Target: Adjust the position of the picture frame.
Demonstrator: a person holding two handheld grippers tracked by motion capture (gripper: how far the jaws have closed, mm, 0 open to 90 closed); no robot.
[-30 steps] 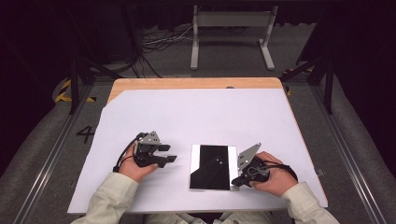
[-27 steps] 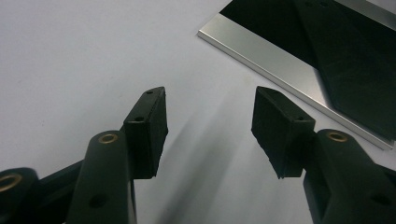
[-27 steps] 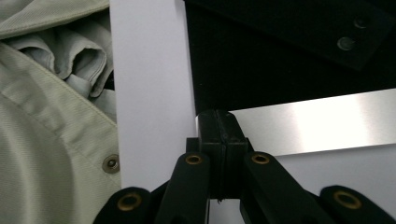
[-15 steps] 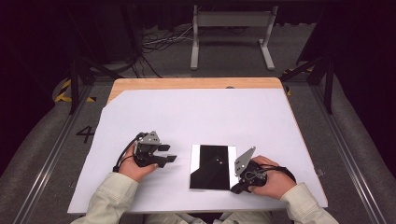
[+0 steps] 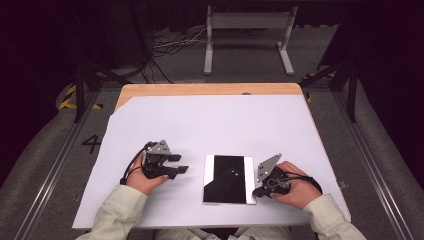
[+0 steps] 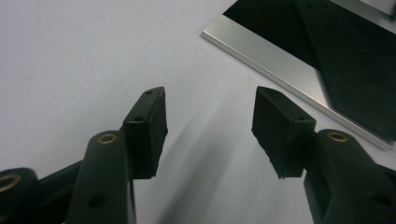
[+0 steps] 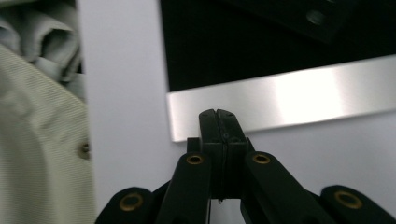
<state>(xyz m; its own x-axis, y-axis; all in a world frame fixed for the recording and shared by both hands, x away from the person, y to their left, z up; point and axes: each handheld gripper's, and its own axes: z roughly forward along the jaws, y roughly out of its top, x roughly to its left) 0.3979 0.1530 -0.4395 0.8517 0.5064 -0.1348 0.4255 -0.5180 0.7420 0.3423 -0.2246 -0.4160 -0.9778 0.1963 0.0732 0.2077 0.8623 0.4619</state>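
Observation:
A flat glossy black plate [image 5: 227, 177] with bright silver strips along two sides lies on the white sheet between my hands. My left gripper [image 5: 179, 163] rests on the sheet just left of it, open, with nothing between its fingers. In the left gripper view the left gripper [image 6: 210, 121] has bare sheet in its gap and points toward the plate's [image 6: 280, 60] silver strip. My right gripper [image 5: 256, 191] is shut, its tips at the plate's near right corner. In the right gripper view the right gripper [image 7: 218, 116] shows pads pressed together, over the silver strip [image 7: 289, 95].
The white sheet [image 5: 215, 120] covers most of the wooden table [image 5: 200, 89]. A pale sleeve [image 7: 42, 140] lies close beside the right gripper. Beyond the table's far edge are cables and a metal stand [image 5: 247, 35] on the floor.
My right hand has shifted slightly toward the near edge along the plate's right side, jaws still shut. The left hand and the plate have not moved.

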